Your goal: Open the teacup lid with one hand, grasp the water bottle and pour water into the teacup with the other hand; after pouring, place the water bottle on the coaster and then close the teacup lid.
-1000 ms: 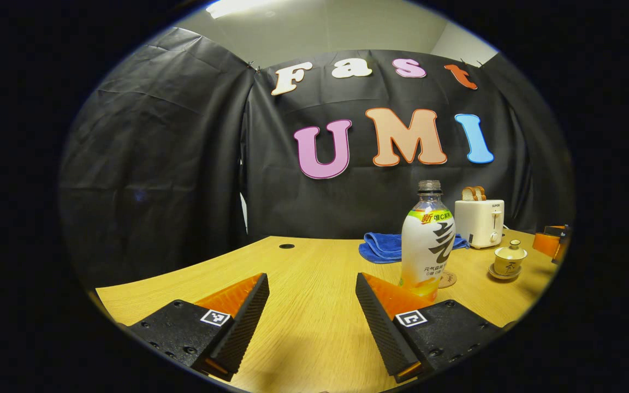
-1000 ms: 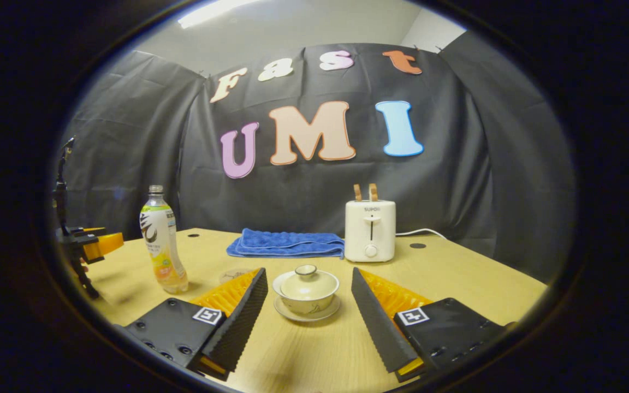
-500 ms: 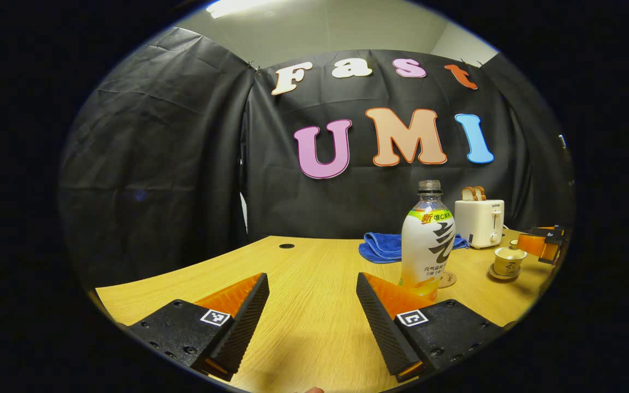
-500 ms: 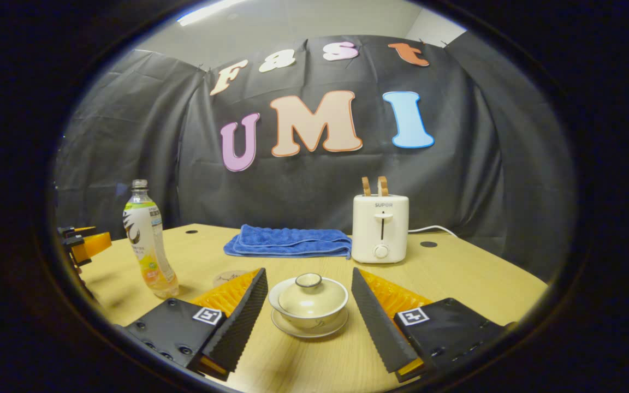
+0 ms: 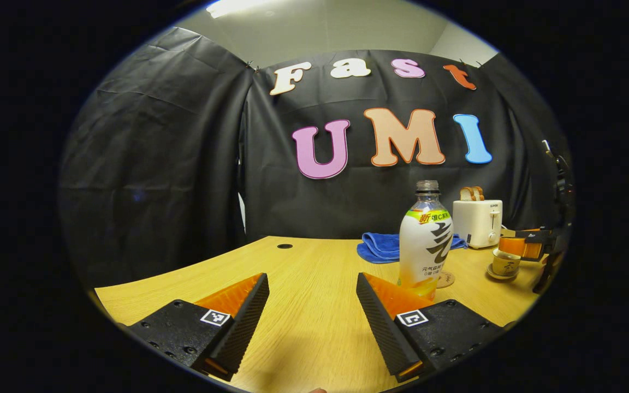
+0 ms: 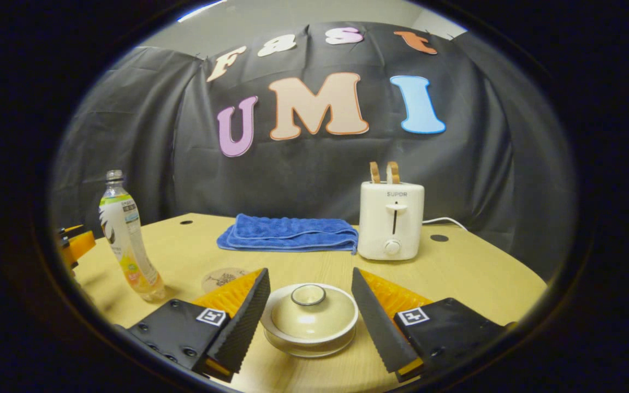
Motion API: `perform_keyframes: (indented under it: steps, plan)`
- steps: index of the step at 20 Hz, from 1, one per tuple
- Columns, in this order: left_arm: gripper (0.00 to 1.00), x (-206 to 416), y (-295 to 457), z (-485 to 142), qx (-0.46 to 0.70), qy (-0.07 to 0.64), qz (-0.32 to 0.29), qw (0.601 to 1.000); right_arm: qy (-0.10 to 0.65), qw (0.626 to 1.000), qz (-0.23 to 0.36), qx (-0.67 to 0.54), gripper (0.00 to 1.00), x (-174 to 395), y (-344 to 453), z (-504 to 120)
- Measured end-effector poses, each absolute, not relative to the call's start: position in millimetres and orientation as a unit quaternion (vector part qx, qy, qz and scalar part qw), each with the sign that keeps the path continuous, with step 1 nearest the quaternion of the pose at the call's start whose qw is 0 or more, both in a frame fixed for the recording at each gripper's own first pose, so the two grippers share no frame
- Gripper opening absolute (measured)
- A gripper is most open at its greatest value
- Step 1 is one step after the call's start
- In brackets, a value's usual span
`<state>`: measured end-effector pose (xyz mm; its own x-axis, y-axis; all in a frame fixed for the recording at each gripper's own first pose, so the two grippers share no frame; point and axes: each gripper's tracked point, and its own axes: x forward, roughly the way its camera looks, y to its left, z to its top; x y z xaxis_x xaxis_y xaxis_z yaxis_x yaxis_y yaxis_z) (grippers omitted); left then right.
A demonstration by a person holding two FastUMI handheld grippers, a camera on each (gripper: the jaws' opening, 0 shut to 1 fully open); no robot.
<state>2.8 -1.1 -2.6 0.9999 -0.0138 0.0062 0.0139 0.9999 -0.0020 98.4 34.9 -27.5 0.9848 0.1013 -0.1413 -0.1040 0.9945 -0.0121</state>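
Across the pale wooden table we see our right gripper spread wide, its fingers flanking the cream lidded teacup on its saucer without touching. Left of the teacup lies the round cork coaster, and farther left stands the uncapped plastic water bottle. Our left gripper hovers wide apart, empty, with that bottle just beyond its right finger.
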Motion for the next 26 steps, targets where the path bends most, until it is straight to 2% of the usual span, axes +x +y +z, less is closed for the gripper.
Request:
perform_keyframes:
  steps: [2, 14, 16, 21, 26]
  plan:
    - [0.94, 2.2, -1.5, -2.7, -0.001, -0.003, -0.009, 1.0, 0.071, 0.996, 0.049, -0.01, 0.94, 100.0, 34.3, -27.1]
    - [0.94, 3.1, -1.5, -3.0, -0.001, -0.004, -0.009, 1.0, 0.074, 0.995, 0.062, -0.028, 0.33, 99.0, 41.4, -29.7]
    - [0.94, 2.8, -1.7, -3.4, -0.001, -0.004, -0.009, 1.0, 0.062, 0.996, 0.063, -0.028, 0.36, 96.0, 40.3, -26.0]
    - [0.94, 3.0, -3.4, -2.5, -0.001, -0.004, -0.012, 1.0, 0.039, 0.997, 0.06, -0.012, 0.35, 87.0, 35.6, -19.1]
    - [0.94, 0.2, -15.4, -2.1, -0.003, -0.004, -0.047, 0.999, 0.034, 0.997, 0.064, -0.006, 0.33, 74.6, 33.0, -16.9]
